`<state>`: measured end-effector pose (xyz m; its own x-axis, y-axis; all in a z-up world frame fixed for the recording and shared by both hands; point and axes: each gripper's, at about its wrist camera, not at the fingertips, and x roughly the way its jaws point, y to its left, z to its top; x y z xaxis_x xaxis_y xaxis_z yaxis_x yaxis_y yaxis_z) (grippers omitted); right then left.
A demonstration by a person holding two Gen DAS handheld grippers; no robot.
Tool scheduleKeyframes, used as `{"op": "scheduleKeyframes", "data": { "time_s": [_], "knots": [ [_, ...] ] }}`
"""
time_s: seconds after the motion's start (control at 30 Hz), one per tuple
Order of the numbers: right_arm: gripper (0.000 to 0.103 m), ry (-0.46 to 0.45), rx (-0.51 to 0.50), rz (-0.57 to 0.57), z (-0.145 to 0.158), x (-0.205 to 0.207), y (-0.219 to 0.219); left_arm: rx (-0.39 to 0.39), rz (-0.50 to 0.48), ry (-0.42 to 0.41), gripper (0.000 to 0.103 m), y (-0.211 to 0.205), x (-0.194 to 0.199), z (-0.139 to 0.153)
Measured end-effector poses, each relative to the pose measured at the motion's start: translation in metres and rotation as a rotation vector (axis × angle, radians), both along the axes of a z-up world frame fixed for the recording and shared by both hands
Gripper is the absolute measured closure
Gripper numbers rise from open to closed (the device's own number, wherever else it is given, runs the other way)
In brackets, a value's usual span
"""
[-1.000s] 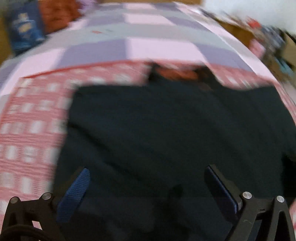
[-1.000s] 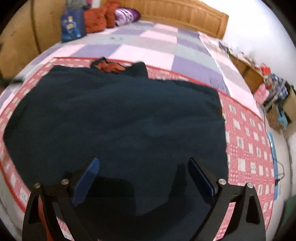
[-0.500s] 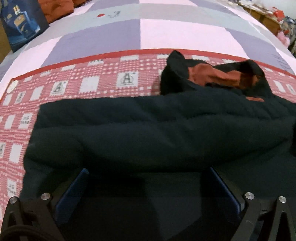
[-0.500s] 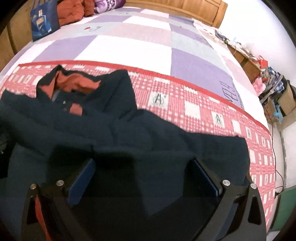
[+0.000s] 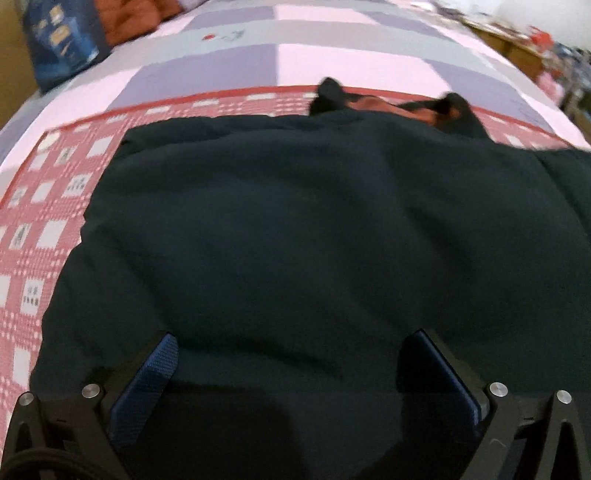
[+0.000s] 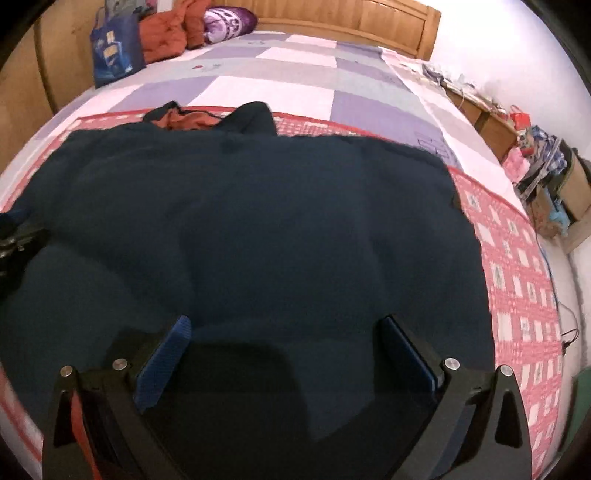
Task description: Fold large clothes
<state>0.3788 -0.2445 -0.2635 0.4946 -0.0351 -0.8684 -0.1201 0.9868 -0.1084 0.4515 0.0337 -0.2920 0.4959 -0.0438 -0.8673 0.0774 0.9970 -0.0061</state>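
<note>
A large dark navy jacket (image 5: 314,236) lies spread on a red-and-white checked cloth (image 5: 44,206) on the bed, its rust-orange lined collar (image 5: 384,105) at the far edge. It also fills the right wrist view (image 6: 258,229), collar (image 6: 188,120) at the top. My left gripper (image 5: 291,354) is open just above the jacket's near part, nothing between its blue pads. My right gripper (image 6: 284,339) is open above the jacket too, empty. The left gripper's black frame (image 6: 14,240) shows at the left edge of the right wrist view.
The bed has a pink, purple and grey checked quilt (image 6: 295,85) and a wooden headboard (image 6: 351,22). A blue bag (image 6: 114,51), orange clothes (image 6: 166,33) and a purple pillow (image 6: 229,18) sit at the far left. Cluttered shelves (image 6: 535,147) line the right wall.
Both grippers have pulled back toward the near side and risen. The jacket's folded-over part now lies flat near the collar, and more of the jacket is in view.
</note>
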Motion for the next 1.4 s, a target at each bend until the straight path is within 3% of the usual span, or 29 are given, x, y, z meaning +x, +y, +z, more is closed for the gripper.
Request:
{"op": "scheduleKeyframes", "data": {
  "time_s": [0.33,0.83,1.1,1.4],
  "knots": [
    [0.0,0.053,0.011,-0.068,-0.011,0.076,0.005,0.032,0.078,0.038,0.0,-0.009,0.018,-0.005],
    [0.0,0.079,0.024,-0.095,-0.019,0.102,0.001,0.039,0.089,0.044,0.0,-0.01,0.036,-0.01],
    [0.0,0.12,0.032,-0.096,-0.023,0.132,-0.007,0.003,0.148,0.077,0.0,0.012,0.081,-0.015],
    [0.0,0.104,0.08,-0.163,-0.024,0.145,-0.034,-0.007,0.253,0.102,0.0,0.056,0.101,-0.026]
  ]
}}
